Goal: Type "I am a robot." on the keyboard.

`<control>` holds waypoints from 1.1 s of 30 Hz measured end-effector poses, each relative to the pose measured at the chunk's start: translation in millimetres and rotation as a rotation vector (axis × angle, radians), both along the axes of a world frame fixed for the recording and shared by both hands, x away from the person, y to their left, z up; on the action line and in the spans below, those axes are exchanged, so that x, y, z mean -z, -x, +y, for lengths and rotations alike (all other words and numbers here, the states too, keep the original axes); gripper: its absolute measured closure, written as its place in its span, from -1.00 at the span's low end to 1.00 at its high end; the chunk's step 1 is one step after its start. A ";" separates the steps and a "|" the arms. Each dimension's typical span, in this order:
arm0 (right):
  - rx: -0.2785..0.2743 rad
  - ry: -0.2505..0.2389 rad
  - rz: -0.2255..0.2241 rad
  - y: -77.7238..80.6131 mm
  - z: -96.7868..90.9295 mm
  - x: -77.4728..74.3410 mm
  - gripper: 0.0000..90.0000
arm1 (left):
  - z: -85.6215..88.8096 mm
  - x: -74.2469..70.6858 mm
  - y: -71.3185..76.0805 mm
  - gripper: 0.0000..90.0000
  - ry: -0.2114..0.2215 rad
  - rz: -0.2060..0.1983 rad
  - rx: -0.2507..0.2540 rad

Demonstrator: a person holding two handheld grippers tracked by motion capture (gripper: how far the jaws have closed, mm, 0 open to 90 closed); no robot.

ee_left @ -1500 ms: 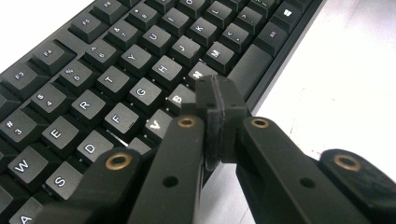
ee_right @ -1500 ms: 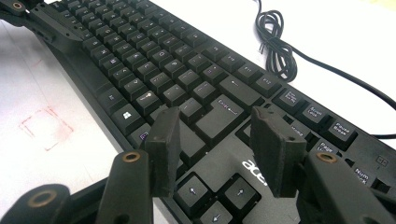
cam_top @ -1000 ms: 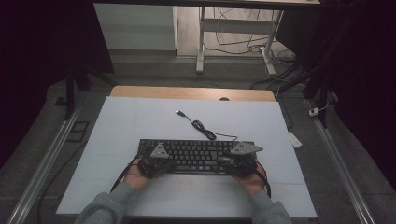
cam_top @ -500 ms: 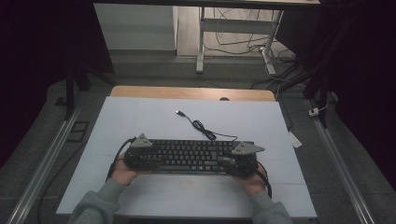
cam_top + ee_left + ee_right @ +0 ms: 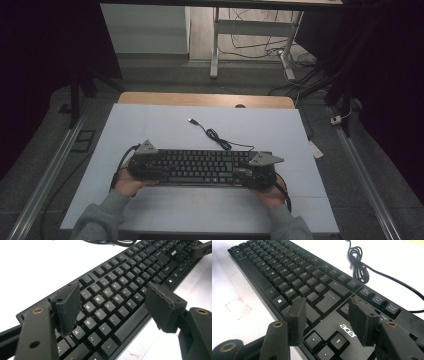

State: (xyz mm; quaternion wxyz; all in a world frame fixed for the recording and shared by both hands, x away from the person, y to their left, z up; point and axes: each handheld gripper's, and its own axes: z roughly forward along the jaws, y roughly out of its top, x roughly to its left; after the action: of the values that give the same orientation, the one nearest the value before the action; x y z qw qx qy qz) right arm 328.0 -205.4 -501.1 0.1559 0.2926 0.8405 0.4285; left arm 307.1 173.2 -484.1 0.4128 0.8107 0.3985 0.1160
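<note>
Since the earlier frame the left gripper [image 5: 150, 167] has slid from over the keys to the left end of the one flat black plastic keyboard [image 5: 202, 166], its jaws just opening, nothing between them; the right gripper [image 5: 252, 173] hovers open above the right end; the keyboard lies across the white table [image 5: 150, 125], its single black cable [image 5: 215, 135] coiled behind; two grippers in all.

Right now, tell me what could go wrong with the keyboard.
1. The left gripper has just been opening its jaws and grips nothing; it hovers over the keyboard, so a dip could press keys.
2. The right gripper stands open above the arrow keys, same risk.
3. The cable lies coiled behind; sliding the keyboard may snag it.
</note>
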 end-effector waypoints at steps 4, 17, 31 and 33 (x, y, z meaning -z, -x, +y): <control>0.002 0.005 0.001 0.1 0.3 0.2 0.08 | 1.0 -0.7 -0.2 -0.37 0.000 -0.003 0.001; 0.001 0.017 0.006 -0.3 1.1 1.6 0.08 | 5.3 -0.5 -2.1 -0.32 -0.023 -0.006 -0.024; 0.002 0.025 0.011 -0.7 2.3 3.1 0.09 | 17.6 4.8 -7.5 0.01 -0.061 -0.013 -0.072; 0.004 0.029 0.012 -0.7 2.3 3.3 0.09 | 18.8 6.3 -8.2 0.11 -0.070 -0.013 -0.077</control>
State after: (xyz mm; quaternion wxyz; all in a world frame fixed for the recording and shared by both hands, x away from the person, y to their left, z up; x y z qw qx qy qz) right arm 328.7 -203.0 -504.4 0.1559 0.2945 0.8469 0.4143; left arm 315.3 192.0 -490.4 0.3821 0.8079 0.4226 0.1508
